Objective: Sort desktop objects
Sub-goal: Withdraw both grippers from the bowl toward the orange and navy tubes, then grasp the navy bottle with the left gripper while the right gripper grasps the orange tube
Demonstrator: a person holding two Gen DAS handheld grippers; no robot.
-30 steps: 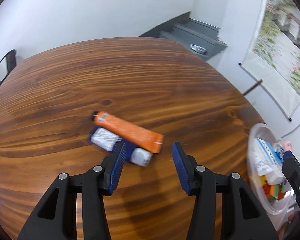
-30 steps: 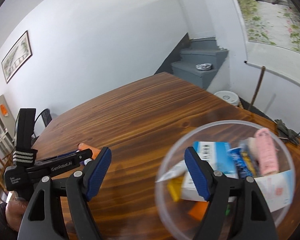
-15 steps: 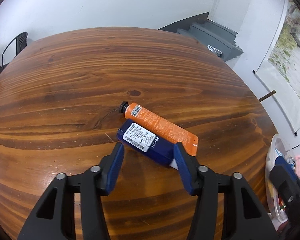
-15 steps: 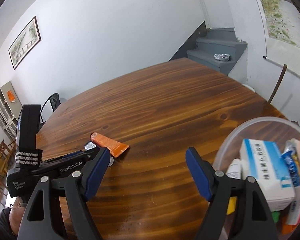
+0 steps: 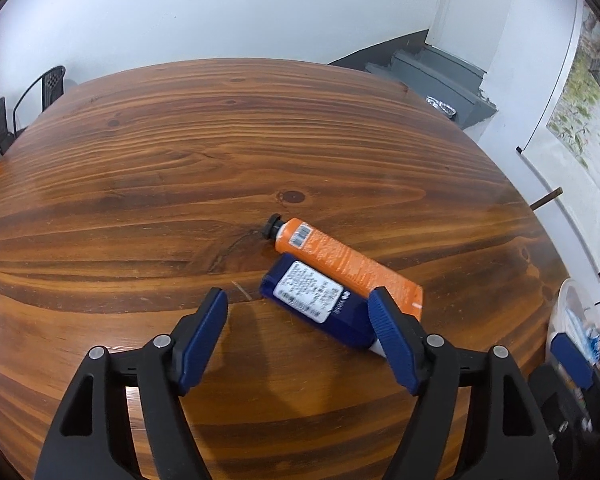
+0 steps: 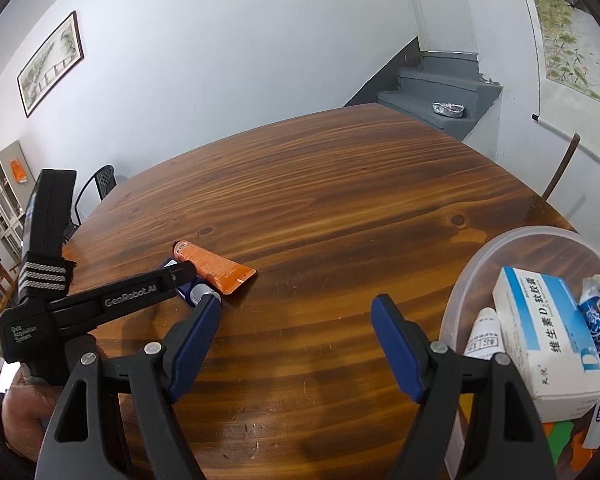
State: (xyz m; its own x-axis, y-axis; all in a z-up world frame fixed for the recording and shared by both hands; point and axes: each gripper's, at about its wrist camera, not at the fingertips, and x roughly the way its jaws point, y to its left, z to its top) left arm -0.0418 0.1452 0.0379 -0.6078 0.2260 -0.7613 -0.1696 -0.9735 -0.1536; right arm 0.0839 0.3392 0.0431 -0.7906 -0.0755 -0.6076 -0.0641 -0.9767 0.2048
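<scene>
An orange tube [image 5: 342,261] with a black cap lies on the wooden table [image 5: 180,152]. A dark blue bottle [image 5: 320,304] with a white label lies against its near side. My left gripper [image 5: 298,312] is open and empty, low over the table, its right finger at the blue bottle's capped end. In the right wrist view the orange tube [image 6: 212,265] and blue bottle [image 6: 190,289] lie at the left, behind the left gripper's body. My right gripper [image 6: 296,312] is open and empty over bare table, left of the clear plastic bowl [image 6: 480,256].
The bowl holds a white and blue medicine box [image 6: 548,332], a small white tube [image 6: 484,338] and several other packets. The bowl's edge [image 5: 562,300] shows at the left wrist view's right. Grey stairs [image 6: 440,88] and chairs [image 5: 24,100] stand beyond the table.
My left gripper has opened wider and shifted left, so the tube and bottle now sit toward its right finger. My right gripper has swung left, away from over the bowl.
</scene>
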